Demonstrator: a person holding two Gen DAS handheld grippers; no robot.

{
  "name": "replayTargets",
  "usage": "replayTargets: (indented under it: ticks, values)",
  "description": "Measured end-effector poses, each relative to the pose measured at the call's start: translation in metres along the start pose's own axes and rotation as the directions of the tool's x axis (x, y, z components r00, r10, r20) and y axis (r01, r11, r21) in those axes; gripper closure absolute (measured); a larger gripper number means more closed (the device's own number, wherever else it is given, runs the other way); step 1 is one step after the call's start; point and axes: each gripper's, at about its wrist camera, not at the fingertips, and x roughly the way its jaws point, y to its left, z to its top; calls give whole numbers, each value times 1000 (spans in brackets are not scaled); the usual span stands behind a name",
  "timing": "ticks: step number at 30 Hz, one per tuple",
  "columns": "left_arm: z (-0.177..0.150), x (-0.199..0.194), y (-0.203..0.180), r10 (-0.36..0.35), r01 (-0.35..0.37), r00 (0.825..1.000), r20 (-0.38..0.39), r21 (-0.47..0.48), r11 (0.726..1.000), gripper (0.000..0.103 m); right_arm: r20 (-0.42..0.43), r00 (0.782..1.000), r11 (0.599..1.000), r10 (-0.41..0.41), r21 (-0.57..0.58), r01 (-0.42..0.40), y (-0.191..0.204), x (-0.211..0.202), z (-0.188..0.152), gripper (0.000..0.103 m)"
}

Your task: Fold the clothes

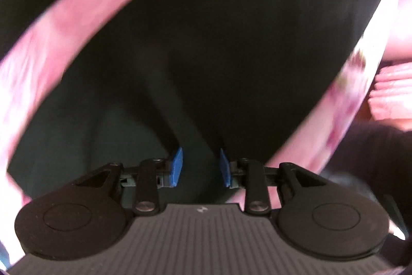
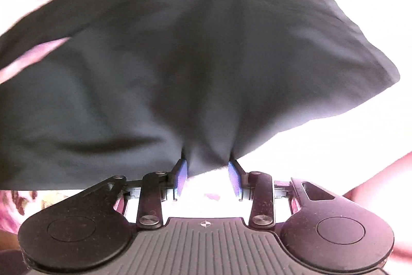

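Note:
A black garment (image 1: 231, 43) fills most of the left wrist view and lies spread over a pink floral sheet (image 1: 77, 25). My left gripper (image 1: 199, 153) points down into it, its blue pads (image 1: 177, 166) apart with a loose fold of the dark cloth between them. In the right wrist view the same black garment (image 2: 180, 56) fans out from my right gripper (image 2: 208, 159). That gripper is shut on a bunched edge of the cloth, which the pad tips (image 2: 233, 172) pinch.
A person's hand (image 1: 391, 94) and dark sleeve (image 1: 373, 146) are at the right edge of the left wrist view. Beneath the garment is bright, washed-out bedding (image 2: 334, 159), with a floral print (image 2: 15, 200) at the lower left.

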Motion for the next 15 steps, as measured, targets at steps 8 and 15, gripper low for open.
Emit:
replayTargets:
  ticks: [8,15]
  values:
    - [-79,-46,13,98,-92,993,61,-96,991,61,58,998,996,7,87,-12,37,-58,-27,35]
    - [-120,-96,32,145,-118,970,197,-145,982,52,87,996,970,-27,242,5,92,-125,-63,35]
